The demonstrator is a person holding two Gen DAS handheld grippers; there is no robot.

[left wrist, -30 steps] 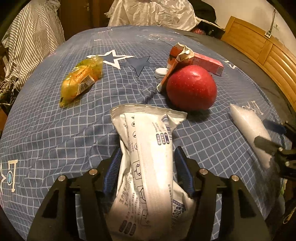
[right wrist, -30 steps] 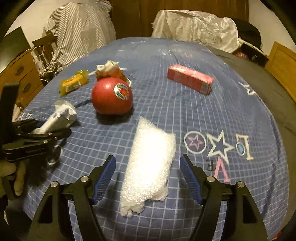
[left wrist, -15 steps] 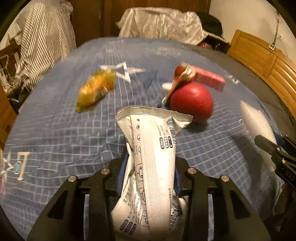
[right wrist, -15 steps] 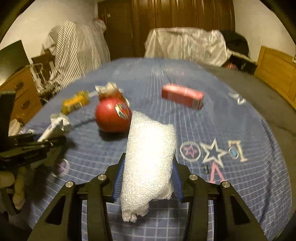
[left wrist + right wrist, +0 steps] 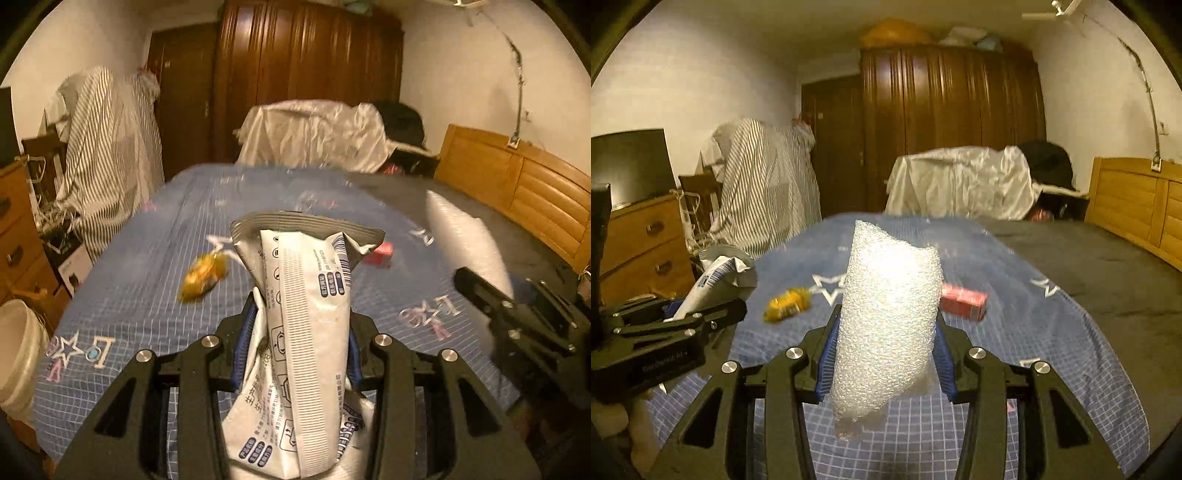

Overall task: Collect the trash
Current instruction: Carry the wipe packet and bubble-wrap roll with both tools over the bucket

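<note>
your left gripper (image 5: 295, 347) grips the white pouch (image 5: 303, 332) above the bed (image 5: 147, 266); your right gripper (image 5: 884, 350) clamps the bubble wrap (image 5: 886, 314).

The right gripper (image 5: 884, 354) clamps a white bubble-wrap pouch (image 5: 886, 317) above the blue checked bed (image 5: 1015, 332); a yellow snack packet (image 5: 786, 304) and a red box (image 5: 964, 301) lie behind.
</note>
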